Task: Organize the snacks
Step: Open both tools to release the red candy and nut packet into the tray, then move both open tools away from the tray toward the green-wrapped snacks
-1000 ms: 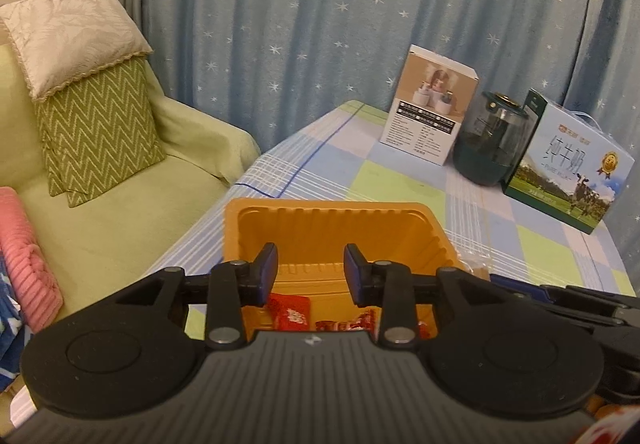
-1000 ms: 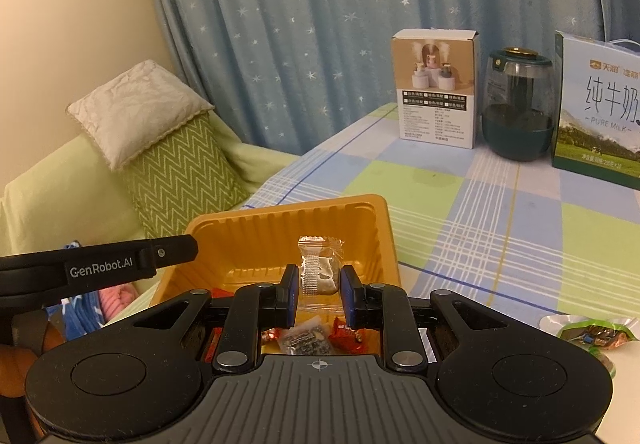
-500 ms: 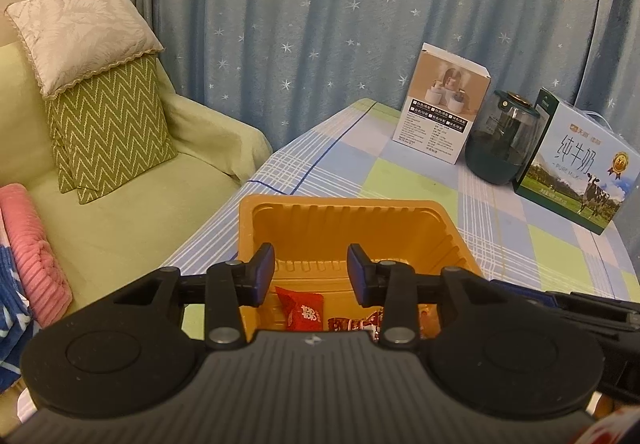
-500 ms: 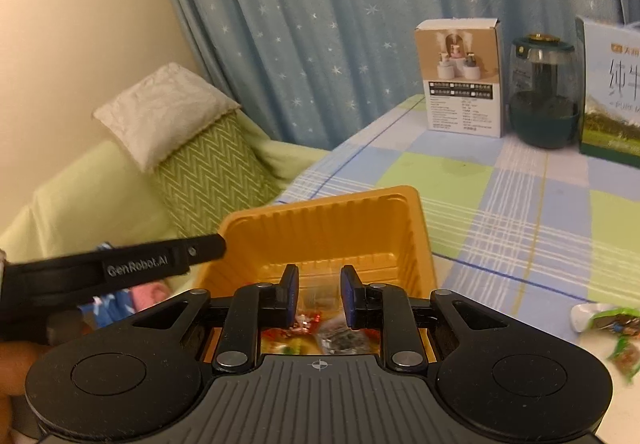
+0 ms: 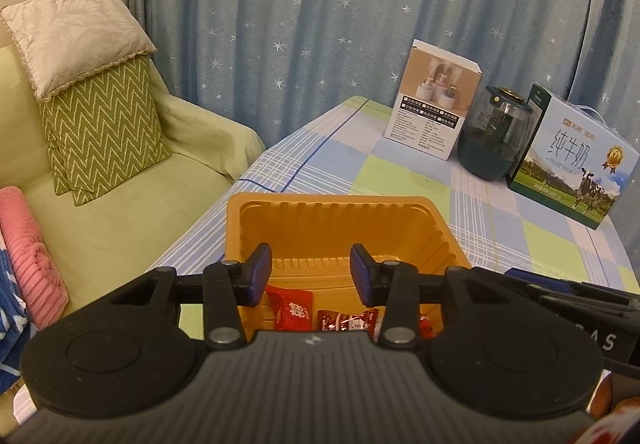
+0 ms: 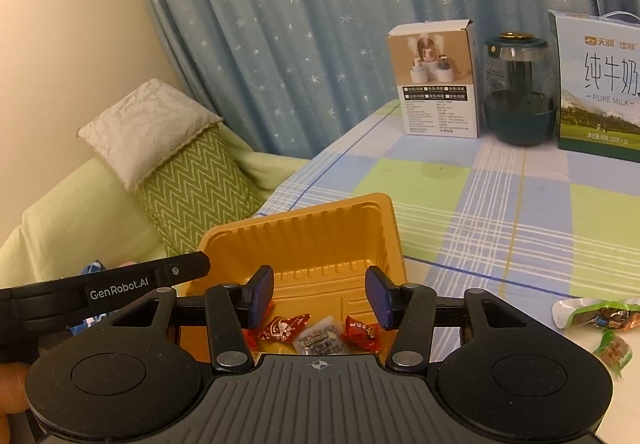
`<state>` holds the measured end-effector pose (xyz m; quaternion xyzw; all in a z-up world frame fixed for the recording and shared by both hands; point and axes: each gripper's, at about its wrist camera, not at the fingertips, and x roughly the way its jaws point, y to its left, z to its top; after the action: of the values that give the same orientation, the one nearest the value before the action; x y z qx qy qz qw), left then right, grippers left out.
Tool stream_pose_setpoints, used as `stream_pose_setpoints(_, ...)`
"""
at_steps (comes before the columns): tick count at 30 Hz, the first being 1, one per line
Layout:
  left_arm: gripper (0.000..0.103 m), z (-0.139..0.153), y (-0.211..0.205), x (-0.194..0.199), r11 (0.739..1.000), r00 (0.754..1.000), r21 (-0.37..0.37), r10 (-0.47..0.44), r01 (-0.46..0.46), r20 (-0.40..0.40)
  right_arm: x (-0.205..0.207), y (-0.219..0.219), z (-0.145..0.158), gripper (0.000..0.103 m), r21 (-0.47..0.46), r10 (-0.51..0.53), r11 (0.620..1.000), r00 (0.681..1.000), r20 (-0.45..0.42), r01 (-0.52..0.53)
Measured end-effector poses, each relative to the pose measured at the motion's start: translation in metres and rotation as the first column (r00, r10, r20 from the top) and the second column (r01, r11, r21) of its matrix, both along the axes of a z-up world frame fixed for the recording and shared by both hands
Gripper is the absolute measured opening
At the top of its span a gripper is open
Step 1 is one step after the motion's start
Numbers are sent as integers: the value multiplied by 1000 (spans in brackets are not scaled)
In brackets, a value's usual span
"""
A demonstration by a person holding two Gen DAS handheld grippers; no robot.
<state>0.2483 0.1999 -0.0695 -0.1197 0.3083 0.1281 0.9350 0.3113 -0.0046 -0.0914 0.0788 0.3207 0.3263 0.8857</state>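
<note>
Above the ribbed orange plastic tray, both tools, right and left, have just spread, released, over crinkly wrapped candies.

Orange tray, blue starred curtain.

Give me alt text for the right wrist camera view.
The right gripper, jaws just opened and empty, hangs over an orange tray holding wrapped candies. More snack packets lie on the checked tablecloth, with the left gripper alongside.
</note>
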Motion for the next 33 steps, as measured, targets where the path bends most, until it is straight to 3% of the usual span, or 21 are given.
stream_pose_setpoints(25,51,5,-67,23,993,993,-26,-112,113,24,11,-70,5,51,11,-207,978,978,12,207)
stream_pose_setpoints(33,54,4,-97,33,985,985,-34,-170,171,33,19,-116,-2,51,-16,-315,949,949,8,315)
